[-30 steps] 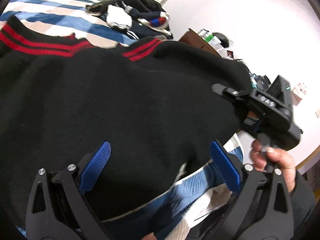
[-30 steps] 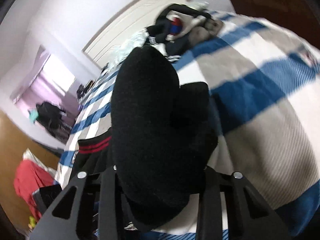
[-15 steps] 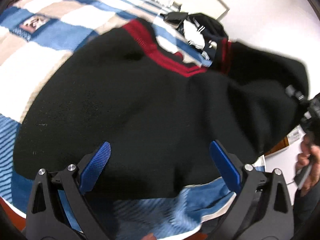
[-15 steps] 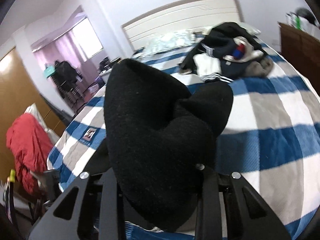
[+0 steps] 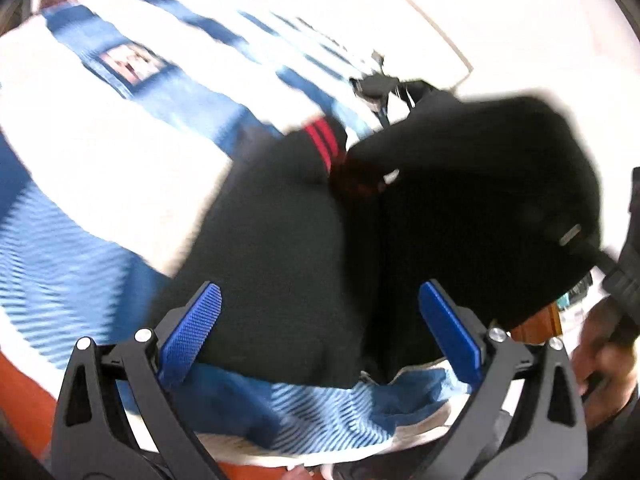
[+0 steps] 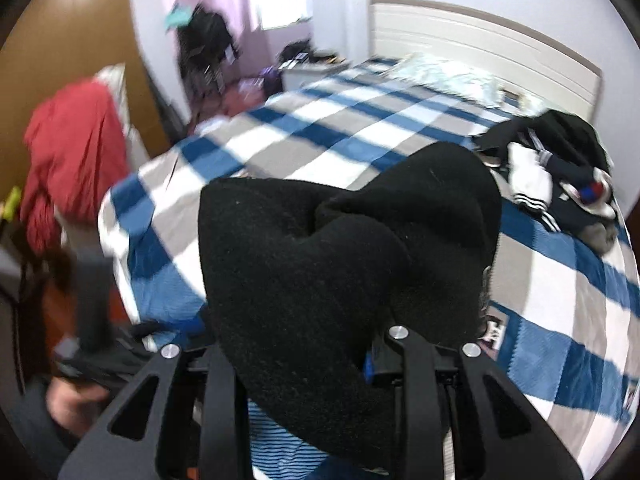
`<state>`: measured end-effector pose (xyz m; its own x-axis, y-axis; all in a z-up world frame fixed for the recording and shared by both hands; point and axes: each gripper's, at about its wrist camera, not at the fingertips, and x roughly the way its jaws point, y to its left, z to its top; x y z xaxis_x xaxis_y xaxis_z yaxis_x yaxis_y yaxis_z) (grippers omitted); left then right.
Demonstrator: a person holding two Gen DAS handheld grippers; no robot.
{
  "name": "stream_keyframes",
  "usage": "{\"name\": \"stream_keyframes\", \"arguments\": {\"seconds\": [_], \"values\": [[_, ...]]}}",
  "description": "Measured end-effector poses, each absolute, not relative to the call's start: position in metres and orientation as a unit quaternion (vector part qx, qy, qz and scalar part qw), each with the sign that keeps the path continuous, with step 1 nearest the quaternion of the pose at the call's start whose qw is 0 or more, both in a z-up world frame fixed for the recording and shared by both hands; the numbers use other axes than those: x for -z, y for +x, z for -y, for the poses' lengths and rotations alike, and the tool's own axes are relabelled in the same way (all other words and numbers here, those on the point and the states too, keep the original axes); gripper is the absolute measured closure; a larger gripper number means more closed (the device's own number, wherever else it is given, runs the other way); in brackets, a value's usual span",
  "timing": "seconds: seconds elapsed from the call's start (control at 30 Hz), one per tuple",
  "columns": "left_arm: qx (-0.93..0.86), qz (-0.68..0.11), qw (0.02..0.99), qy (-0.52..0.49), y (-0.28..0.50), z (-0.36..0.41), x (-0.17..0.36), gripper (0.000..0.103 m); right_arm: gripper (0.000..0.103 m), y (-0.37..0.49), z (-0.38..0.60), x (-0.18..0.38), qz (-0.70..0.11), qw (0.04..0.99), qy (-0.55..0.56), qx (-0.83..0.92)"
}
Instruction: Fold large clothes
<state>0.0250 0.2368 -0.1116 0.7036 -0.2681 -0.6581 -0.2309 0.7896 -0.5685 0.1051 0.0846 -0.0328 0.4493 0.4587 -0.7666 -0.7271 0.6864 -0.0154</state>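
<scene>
A black sweater (image 5: pixel 280 248) with red stripes (image 5: pixel 324 144) lies on the blue, white and beige checked bedspread (image 5: pixel 120 152). Its right part (image 5: pixel 480 200) is lifted and doubled over. My left gripper (image 5: pixel 320 320) hovers over the sweater's near hem, open, its blue pads (image 5: pixel 192 332) wide apart and pressing nothing. In the right wrist view a thick bunch of the black sweater (image 6: pixel 340 264) fills the centre, and my right gripper (image 6: pixel 308 364) is shut on it. The right gripper's body (image 5: pixel 624 264) and a hand (image 5: pixel 608 344) show at the left view's right edge.
A pile of dark and white clothes (image 6: pixel 560 176) sits on the bed's far right. Behind it are a pillow (image 6: pixel 444 72) and the white headboard (image 6: pixel 480 32). A red garment (image 6: pixel 72 152) hangs by a wooden wardrobe (image 6: pixel 60 40) on the left. The left gripper (image 6: pixel 88 300) is blurred at lower left.
The right gripper has carried its bunch of sweater up and across, rolling as it went. The left gripper swung along the bed's edge; the spread sweater now looks narrower and doubled.
</scene>
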Motion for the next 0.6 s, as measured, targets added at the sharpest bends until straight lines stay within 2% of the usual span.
{"name": "stream_keyframes", "arguments": {"seconds": [0.17, 0.43, 0.6], "values": [[-0.031, -0.368, 0.867, -0.335, -0.009, -0.276, 0.103, 0.005, 0.073, 0.075, -0.119, 0.070, -0.403, 0.808, -0.219, -0.369], [-0.063, -0.363, 0.851, -0.375, -0.030, -0.309, 0.121, 0.005, 0.072, 0.057, -0.150, 0.156, -0.446, 0.770, -0.280, -0.361], [-0.045, -0.354, 0.841, -0.408, -0.025, -0.308, 0.129, 0.006, 0.072, 0.053, -0.143, 0.161, -0.431, 0.783, -0.265, -0.362]]}}
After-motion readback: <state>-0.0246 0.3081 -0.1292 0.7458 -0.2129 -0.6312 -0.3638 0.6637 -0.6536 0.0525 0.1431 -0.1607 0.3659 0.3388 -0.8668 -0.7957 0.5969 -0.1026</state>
